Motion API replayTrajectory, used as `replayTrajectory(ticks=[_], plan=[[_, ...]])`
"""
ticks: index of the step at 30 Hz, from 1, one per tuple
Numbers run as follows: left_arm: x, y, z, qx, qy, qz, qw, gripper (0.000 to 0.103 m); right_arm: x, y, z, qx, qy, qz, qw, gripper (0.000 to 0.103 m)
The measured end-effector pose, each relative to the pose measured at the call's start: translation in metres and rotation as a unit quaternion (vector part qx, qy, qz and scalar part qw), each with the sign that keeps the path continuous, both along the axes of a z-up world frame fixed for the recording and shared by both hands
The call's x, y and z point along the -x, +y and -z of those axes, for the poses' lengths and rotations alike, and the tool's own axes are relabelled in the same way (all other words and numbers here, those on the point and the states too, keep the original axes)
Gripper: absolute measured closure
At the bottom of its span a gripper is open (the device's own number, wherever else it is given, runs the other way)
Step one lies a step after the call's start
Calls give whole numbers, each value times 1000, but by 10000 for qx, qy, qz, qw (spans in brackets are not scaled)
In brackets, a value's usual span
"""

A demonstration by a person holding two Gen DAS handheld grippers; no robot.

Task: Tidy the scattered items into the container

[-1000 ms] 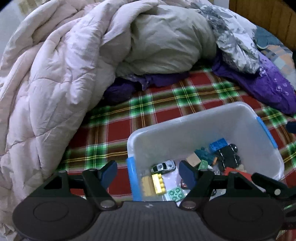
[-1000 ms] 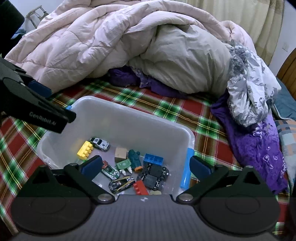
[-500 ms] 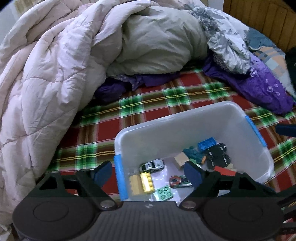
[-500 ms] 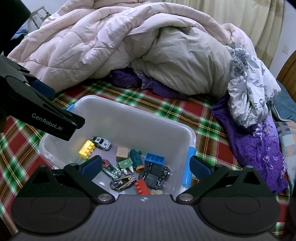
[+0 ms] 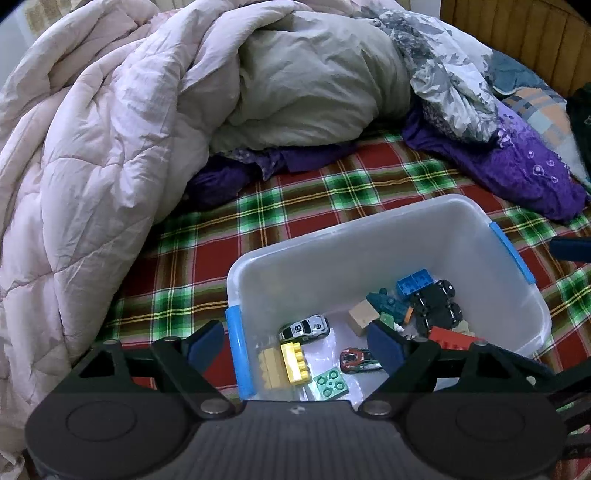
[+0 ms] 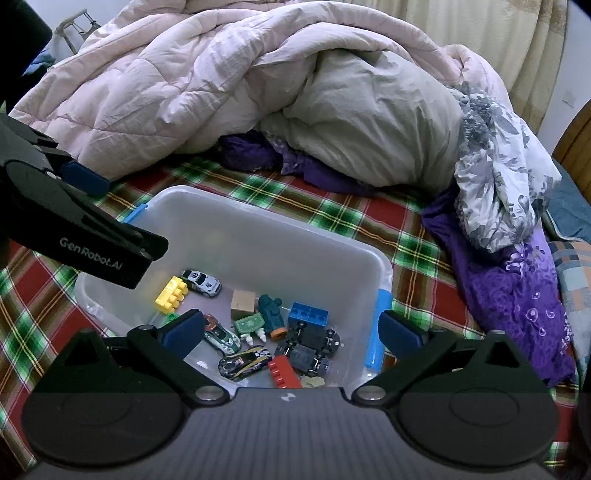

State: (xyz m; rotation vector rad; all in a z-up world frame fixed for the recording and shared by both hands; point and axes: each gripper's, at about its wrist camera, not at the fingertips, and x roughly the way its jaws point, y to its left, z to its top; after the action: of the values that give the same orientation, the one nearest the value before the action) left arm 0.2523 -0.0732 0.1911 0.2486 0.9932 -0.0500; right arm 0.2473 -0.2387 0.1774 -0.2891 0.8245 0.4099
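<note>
A translucent plastic bin (image 5: 354, 236) with blue handles sits on the plaid bedsheet; it also shows in the right wrist view (image 6: 258, 229). Inside lie a white toy car (image 5: 304, 328), a yellow brick (image 5: 294, 362), a blue brick (image 5: 414, 282), a black toy truck (image 5: 437, 306) and several other toys. My left gripper (image 5: 295, 341) is open and empty, above the bin's near left end. My right gripper (image 6: 291, 328) is open and empty above the bin's near right end. The left gripper's body (image 6: 66, 221) shows at the left of the right wrist view.
A crumpled pink and beige quilt (image 5: 147, 110) is piled behind and left of the bin. Purple cloth (image 6: 517, 288) and a grey floral sheet (image 6: 495, 166) lie to the right. A wooden headboard (image 5: 517, 33) stands at the far right.
Both grippers have drawn back and risen slightly from the bin, so it sits a little farther in both views. Both stay open and empty. The toys have not moved.
</note>
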Motion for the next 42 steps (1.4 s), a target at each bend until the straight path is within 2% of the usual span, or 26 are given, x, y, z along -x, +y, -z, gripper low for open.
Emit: replayTrajectory(ticks=[7,18,21,25,30,33,35,42], plan=[[-1,0,2,-36,40,0,10000,16,0,2,1,14,9,-4,10000,0],[-5,3,6,110,210,-96,9997,16,0,2,2,19,-2,5,10000,0],[-4,3,3,183,161,-63,9997,15,0,2,2,19,-4,-1,10000,0],[2,0,-5,123,-198,-108,9997,13,1,2,4,23,-16,-18,10000,0],[1,-4,-7,-29,-258,-96,9996,13,2,4,4,57,-36,-22,10000,0],[-2,-4,-4,-64,-188,-125,9997,11,2,4,4,51,-37,-11,10000,0],[-4,-2,0,41,-21,-172,9998,15,1,4,4,53,-37,-12,10000,0],[-2,-1,3,51,-15,-123,9999,16,2,4,4,54,-37,-16,10000,0]])
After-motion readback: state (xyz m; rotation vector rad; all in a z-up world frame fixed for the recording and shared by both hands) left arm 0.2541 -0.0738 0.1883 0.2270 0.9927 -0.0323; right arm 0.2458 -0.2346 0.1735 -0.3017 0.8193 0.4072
